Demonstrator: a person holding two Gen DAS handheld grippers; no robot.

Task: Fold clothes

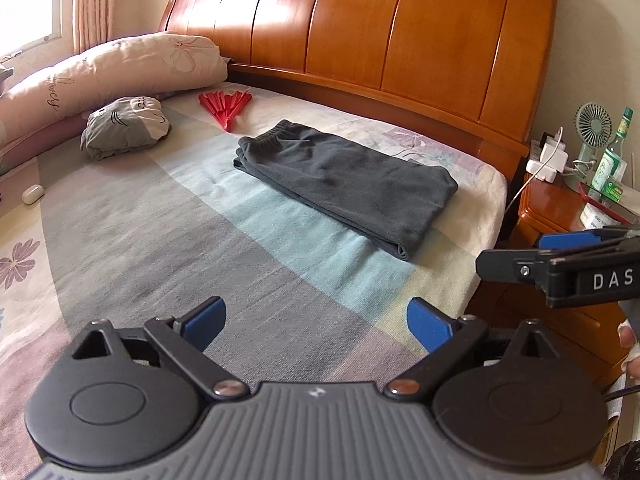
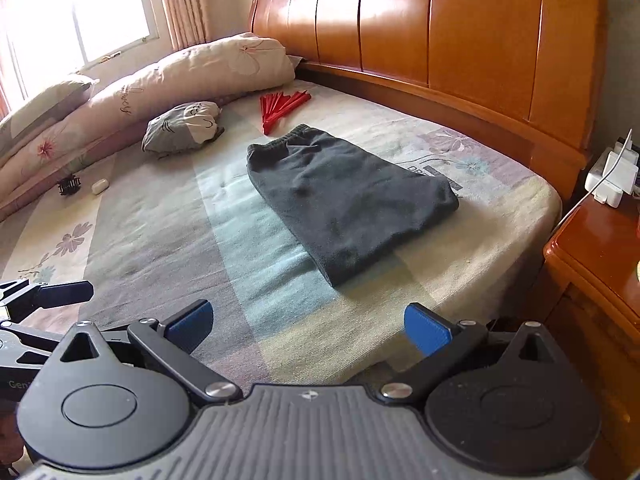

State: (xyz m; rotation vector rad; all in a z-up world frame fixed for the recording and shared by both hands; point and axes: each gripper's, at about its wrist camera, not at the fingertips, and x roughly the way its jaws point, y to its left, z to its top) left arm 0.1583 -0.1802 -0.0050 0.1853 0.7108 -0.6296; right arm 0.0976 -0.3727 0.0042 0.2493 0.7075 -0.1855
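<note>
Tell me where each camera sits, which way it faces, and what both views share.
Left wrist: on the left hand-held gripper, facing across the bed toward the headboard; the right hand-held gripper and fingertips enter at right.
Right wrist: on the right hand-held gripper, same direction; the left one shows at left.
Shared: folded dark pants, red fan, pillow.

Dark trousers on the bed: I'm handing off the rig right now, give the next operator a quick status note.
Left gripper: open, empty, held over the near part of the bed.
Right gripper: open, empty, at the bed's near edge.
Dark trousers: lying folded into a compact rectangle in the middle of the bed, waistband toward the red fan.
Done: the folding looks complete.
Left: perhaps square up the edges; no other loose clothes in view.
</note>
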